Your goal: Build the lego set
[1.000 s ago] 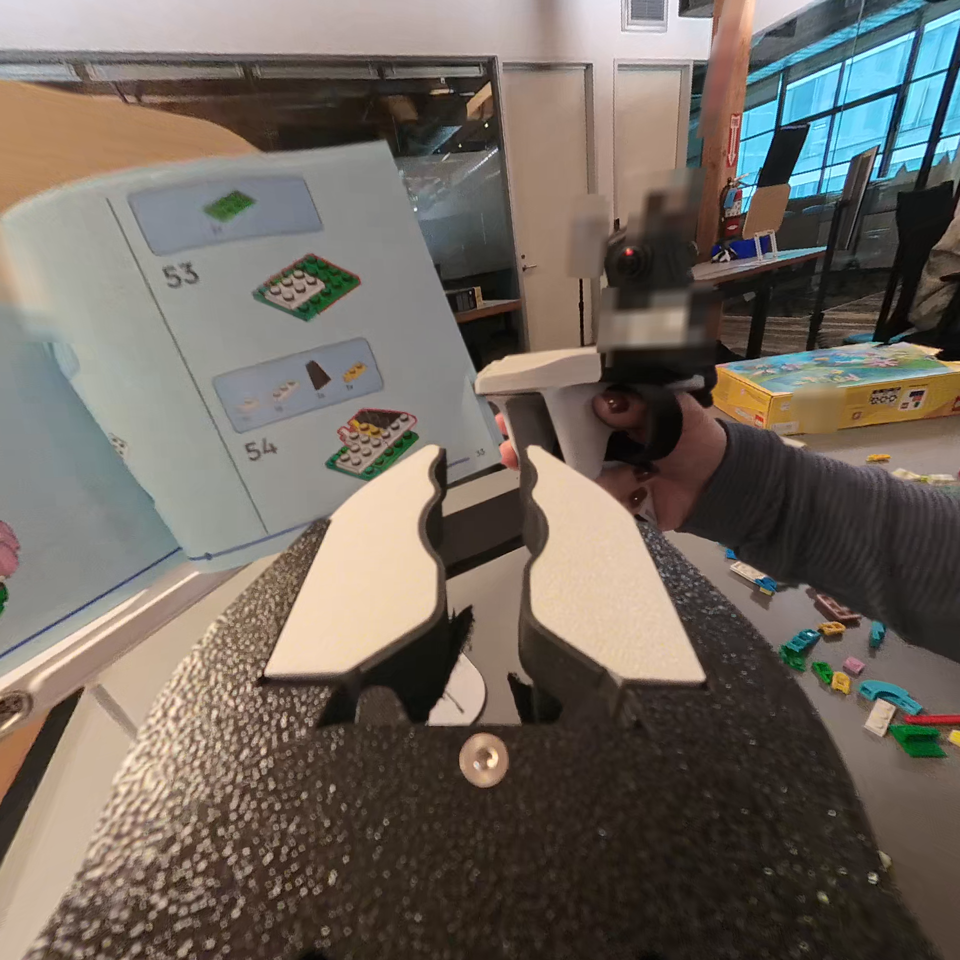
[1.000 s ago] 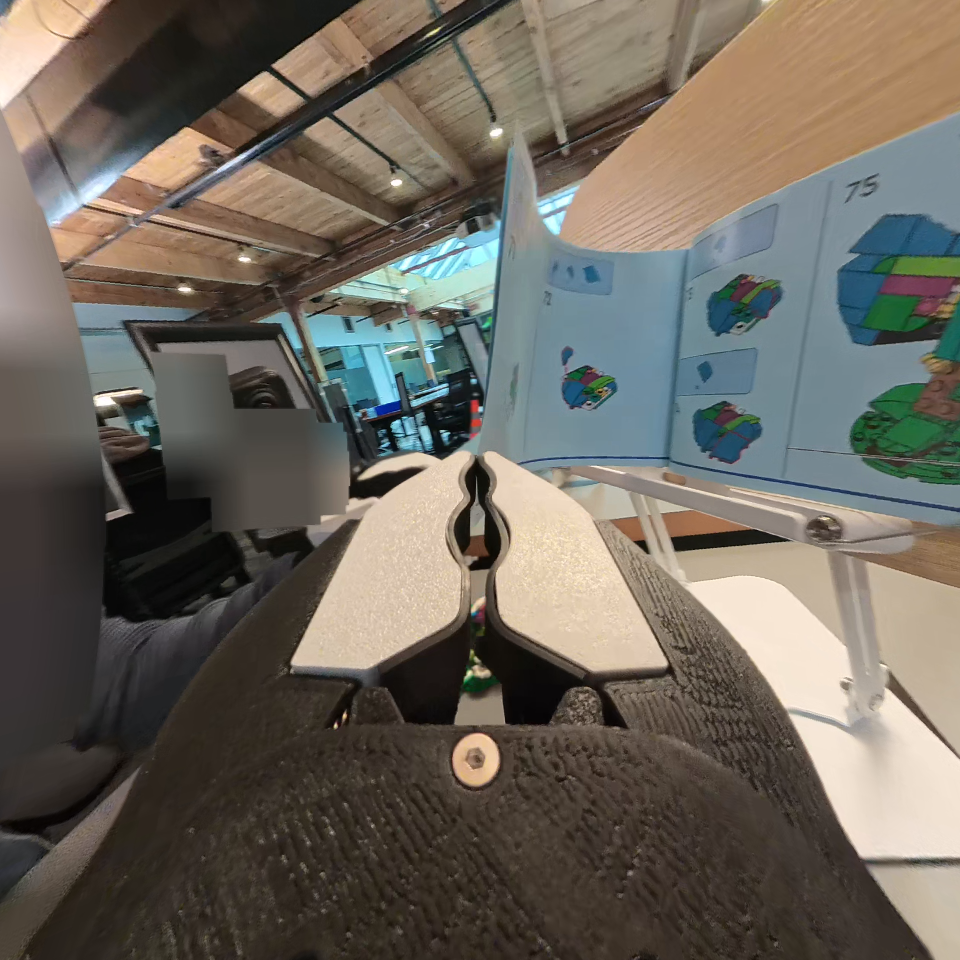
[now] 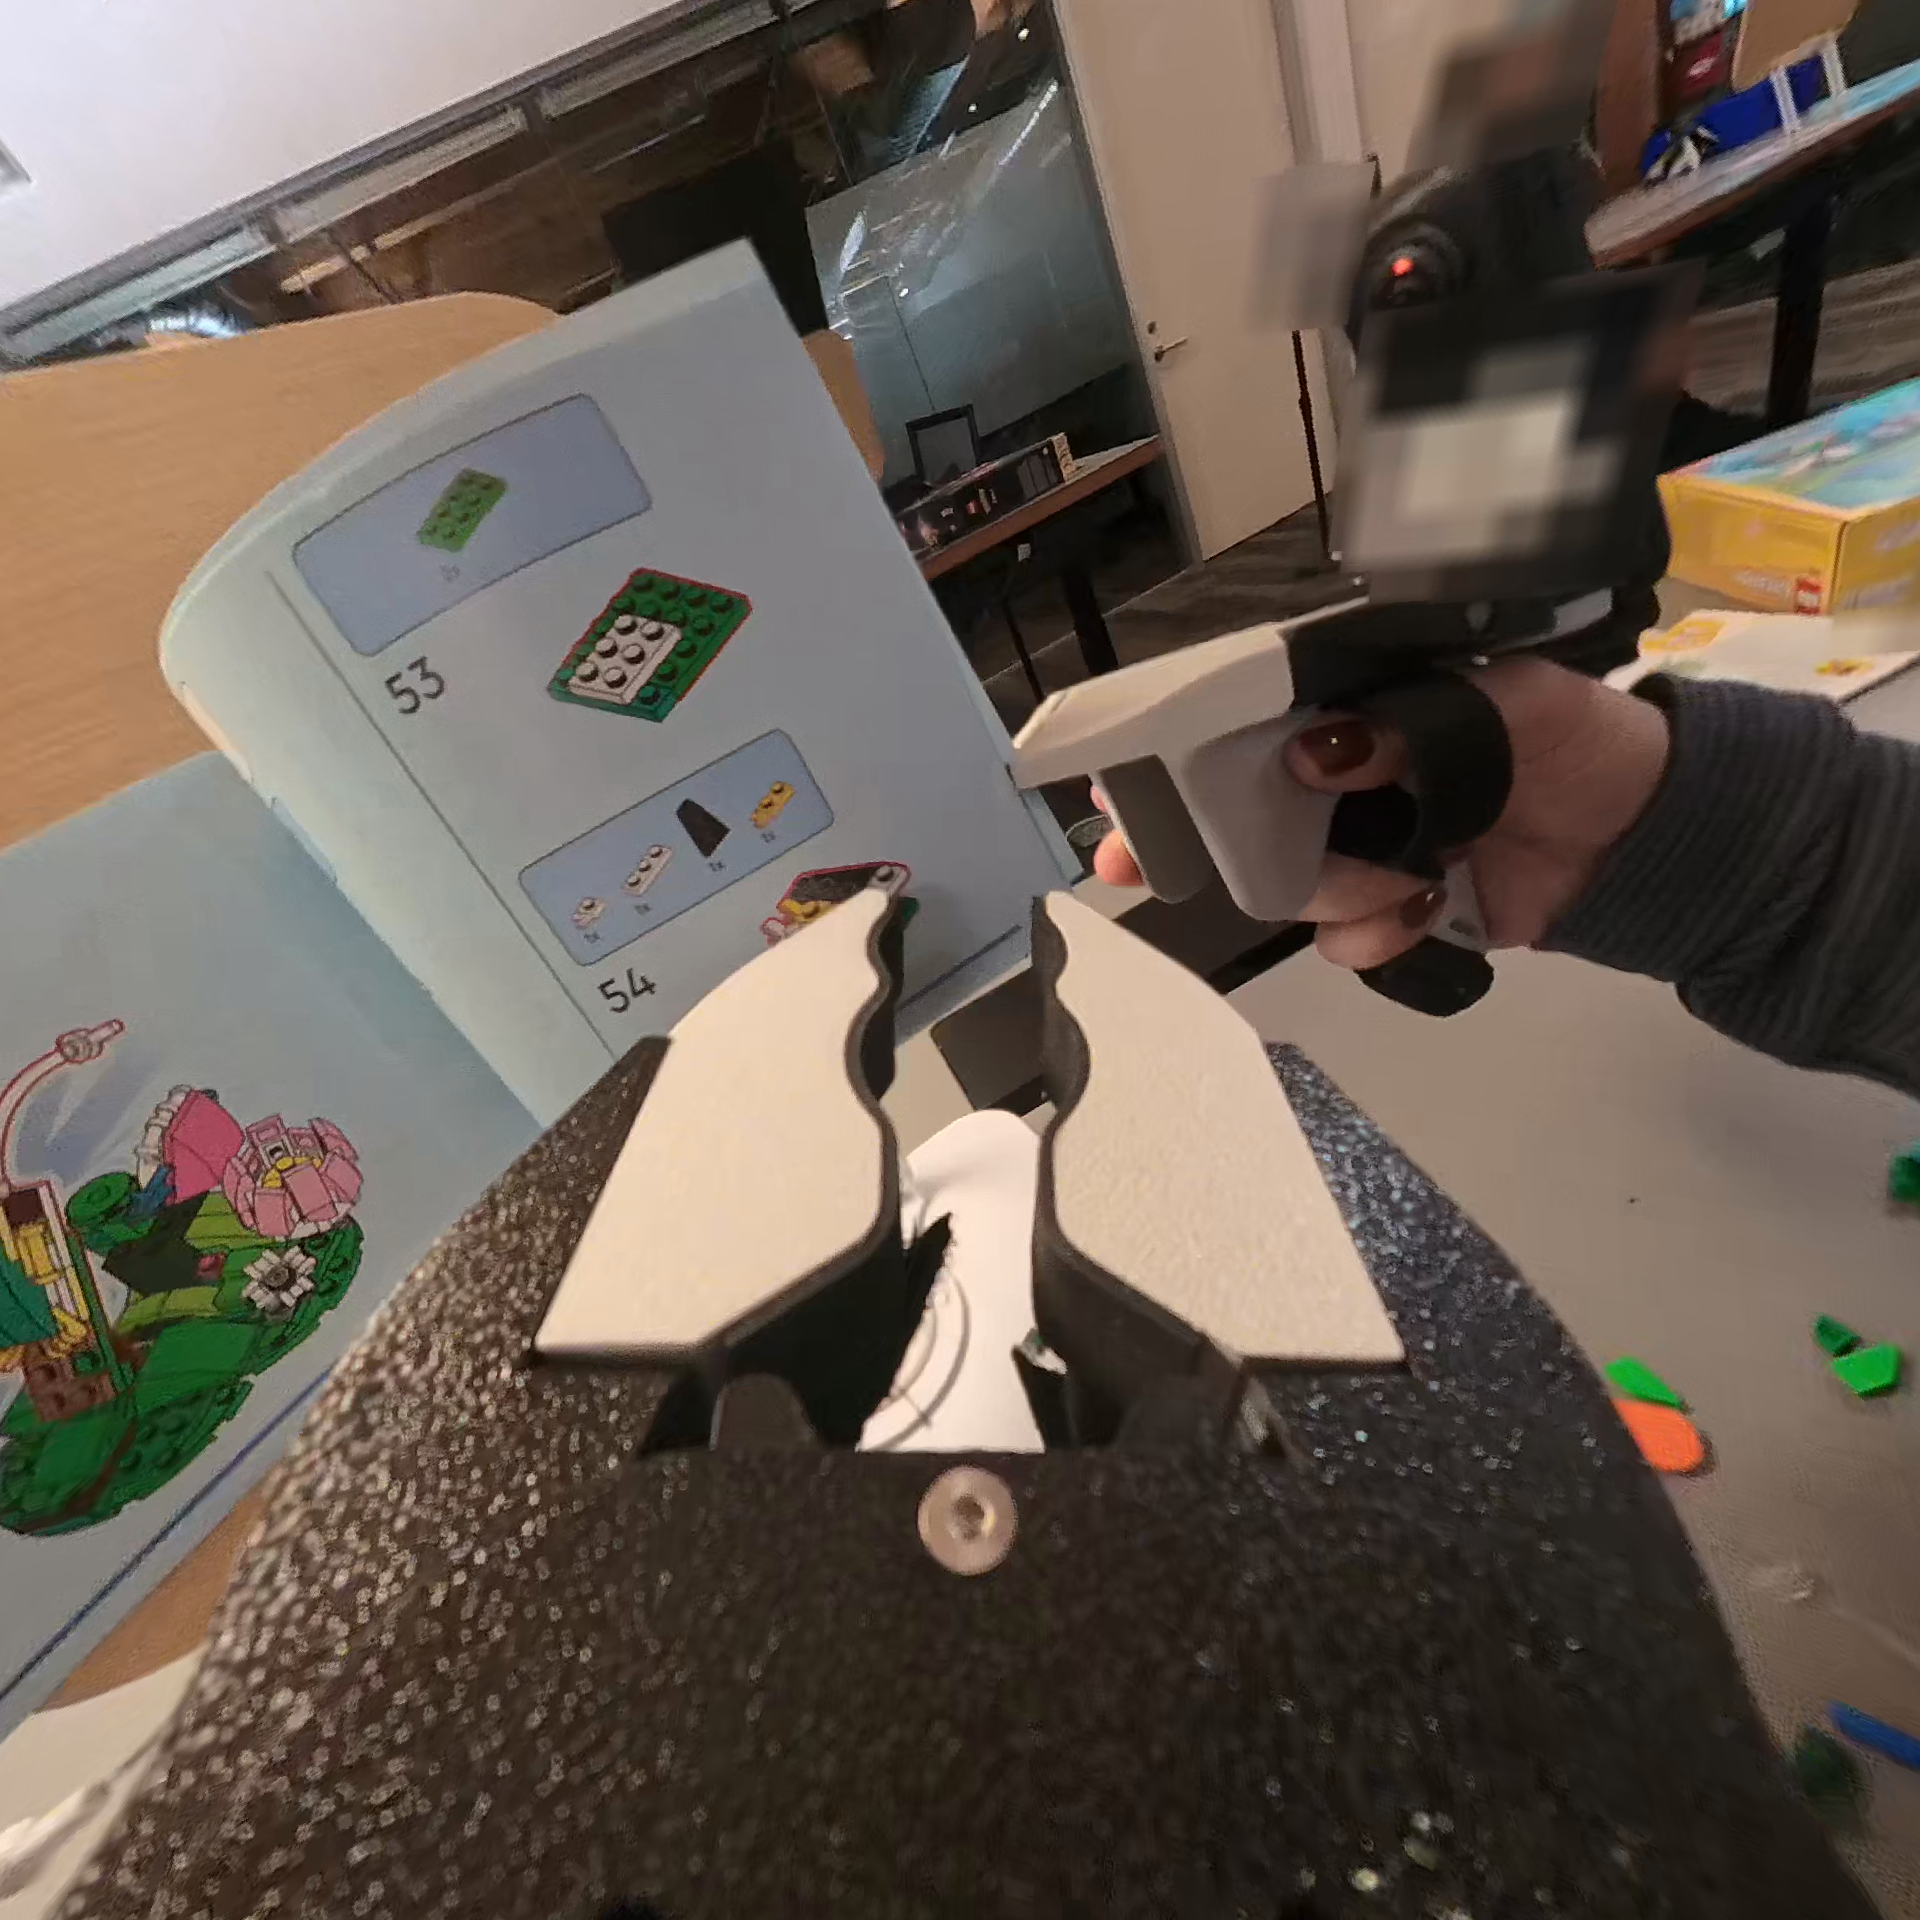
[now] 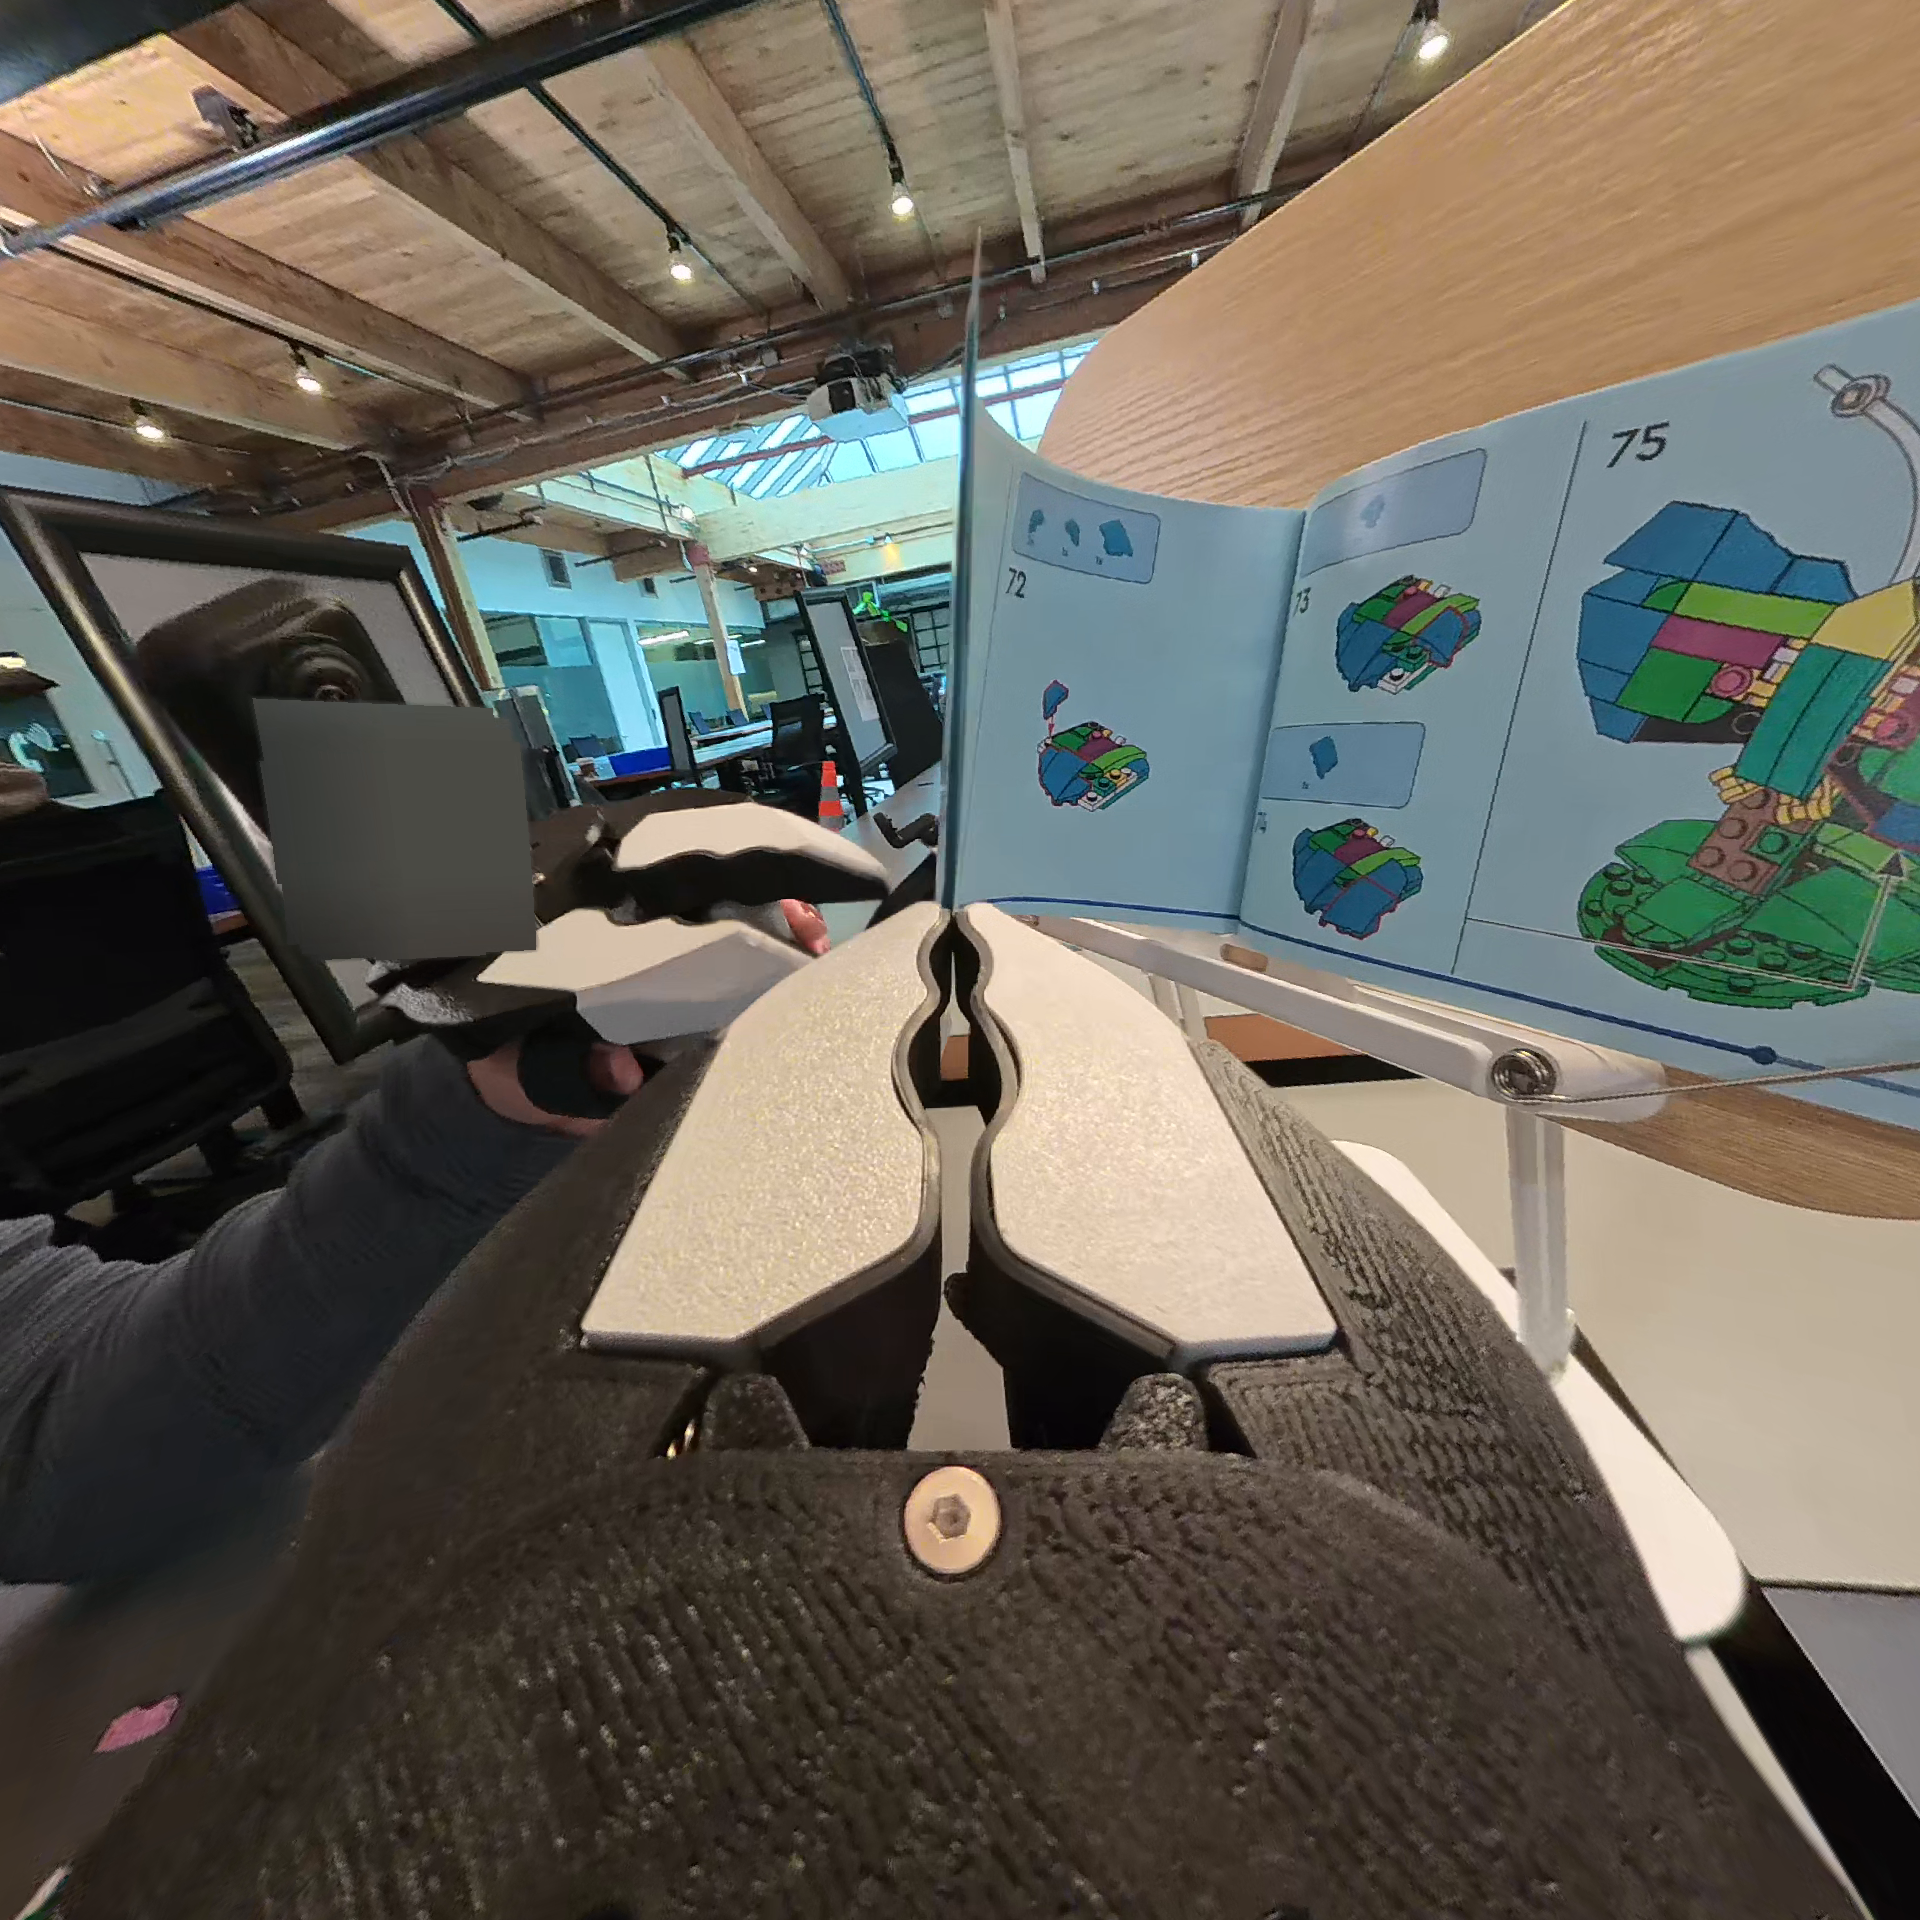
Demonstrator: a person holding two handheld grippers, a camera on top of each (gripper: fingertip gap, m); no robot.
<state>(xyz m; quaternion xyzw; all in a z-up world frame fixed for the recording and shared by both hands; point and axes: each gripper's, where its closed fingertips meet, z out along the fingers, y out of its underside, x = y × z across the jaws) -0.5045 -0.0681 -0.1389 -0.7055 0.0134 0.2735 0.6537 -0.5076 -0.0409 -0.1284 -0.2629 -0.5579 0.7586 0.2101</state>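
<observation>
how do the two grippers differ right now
The left gripper has its jaws apart with nothing between them; the right gripper has its jaws closed on the edge of a booklet page. The left points at the lifted page's face; the right meets that page edge-on. Both have pale flat fingers on a black textured body, and both are hand-held near the booklet stand.

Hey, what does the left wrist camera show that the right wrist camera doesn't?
Only the left wrist view shows the yellow cardboard set box and loose green and orange bricks on the grey table, plus the left gripper with jaws apart. Only the right wrist view shows the wooden beam ceiling and the right gripper pinching a page. Both show the pale blue instruction booklet on its white stand.
</observation>
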